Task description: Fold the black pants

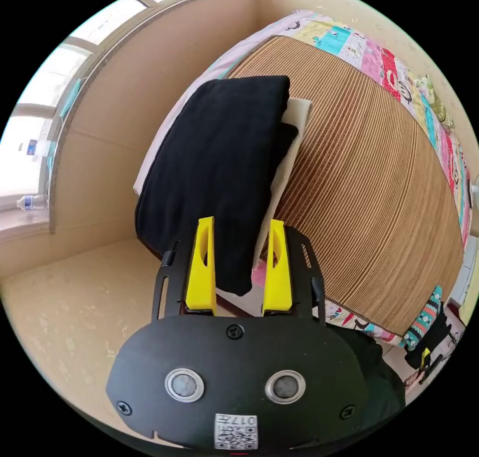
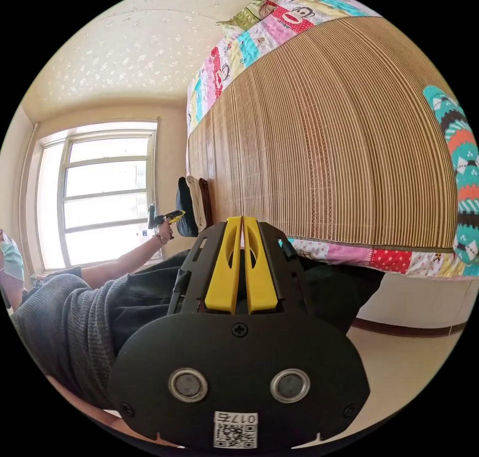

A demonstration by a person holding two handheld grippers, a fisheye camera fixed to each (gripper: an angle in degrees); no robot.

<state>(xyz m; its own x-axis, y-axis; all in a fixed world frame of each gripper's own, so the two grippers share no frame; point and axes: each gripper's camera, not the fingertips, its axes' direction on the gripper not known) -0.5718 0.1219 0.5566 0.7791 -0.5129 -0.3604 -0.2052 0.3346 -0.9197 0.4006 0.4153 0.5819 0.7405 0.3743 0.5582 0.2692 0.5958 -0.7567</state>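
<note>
Black pants [image 1: 219, 177]: folded, atop a cream garment [image 1: 294, 142] at the bamboo mat's [image 1: 379, 197] corner.
Left gripper [image 1: 241, 225]: released, jaws apart, just short of the pants.
Right gripper [image 2: 242, 221]: clenched, empty.

Black pants [image 1: 214, 177], yellow-jawed left gripper [image 1: 241, 227], brown striped mat [image 1: 369, 192]

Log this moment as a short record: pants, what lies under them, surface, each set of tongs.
pants: black pants folded, on top of a stack
under them: cream folded cloth; a brown layer beside it in the right gripper view
surface: bamboo mat over a patchwork bedsheet
left tongs: open, jaws either side of the pants' near end, not pressing
right tongs: shut, empty, away from the stack
</note>
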